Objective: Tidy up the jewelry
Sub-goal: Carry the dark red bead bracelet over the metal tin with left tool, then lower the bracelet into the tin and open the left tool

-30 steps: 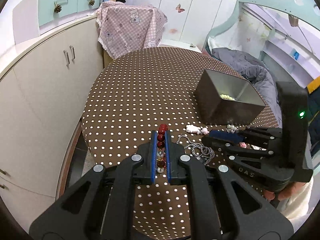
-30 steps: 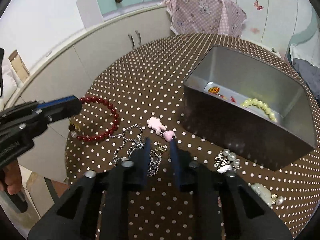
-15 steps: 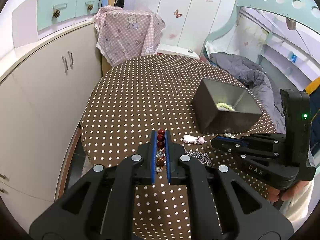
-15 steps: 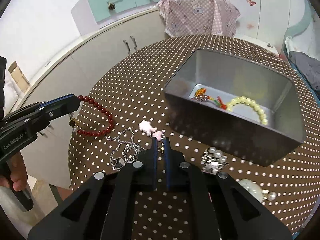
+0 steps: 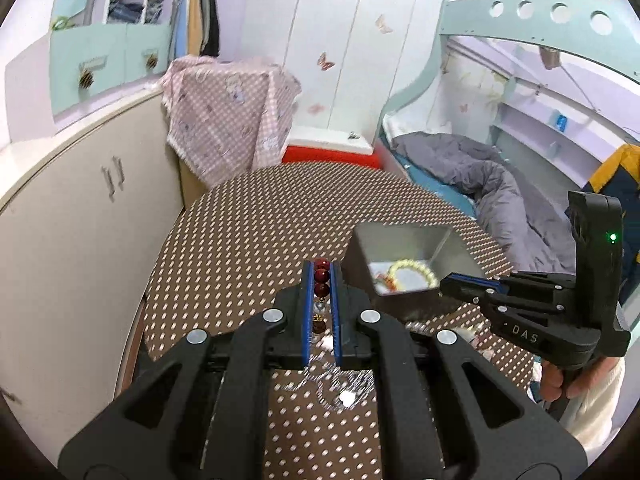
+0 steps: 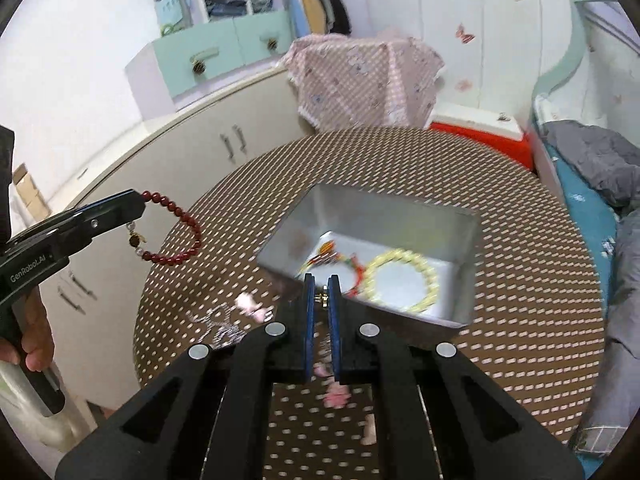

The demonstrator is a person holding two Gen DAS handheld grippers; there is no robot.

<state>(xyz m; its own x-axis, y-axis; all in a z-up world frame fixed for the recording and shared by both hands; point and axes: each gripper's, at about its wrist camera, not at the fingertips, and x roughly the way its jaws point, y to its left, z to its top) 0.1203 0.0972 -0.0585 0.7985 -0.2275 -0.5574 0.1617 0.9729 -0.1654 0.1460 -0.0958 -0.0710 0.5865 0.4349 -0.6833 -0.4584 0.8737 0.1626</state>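
My left gripper [image 5: 322, 270] is shut on a dark red bead bracelet [image 6: 176, 236], which hangs clear of the brown dotted table [image 5: 248, 240]. From the right wrist view the left gripper [image 6: 134, 205] is at the left, apart from the tin. My right gripper [image 6: 322, 280] is shut on a small gold piece [image 6: 322, 298] just before the near rim of the open grey tin [image 6: 360, 208]. Blurred pink bits show below its fingers; I cannot tell if they hang from it. The tin holds a pale yellow bead bracelet [image 6: 400, 280] and a red-orange piece [image 6: 332, 252].
A silver chain [image 6: 216, 320] and a pink charm [image 6: 250, 305] lie on the table left of the tin. Cream cabinets [image 5: 80, 220] stand at the left, a pink checked cloth [image 5: 228, 112] at the back, a bed with a grey duvet [image 5: 480, 176] at the right.
The right gripper went from open to shut on the gold piece, then rose and moved toward the tin. The left gripper lifted the red bracelet higher off the table.
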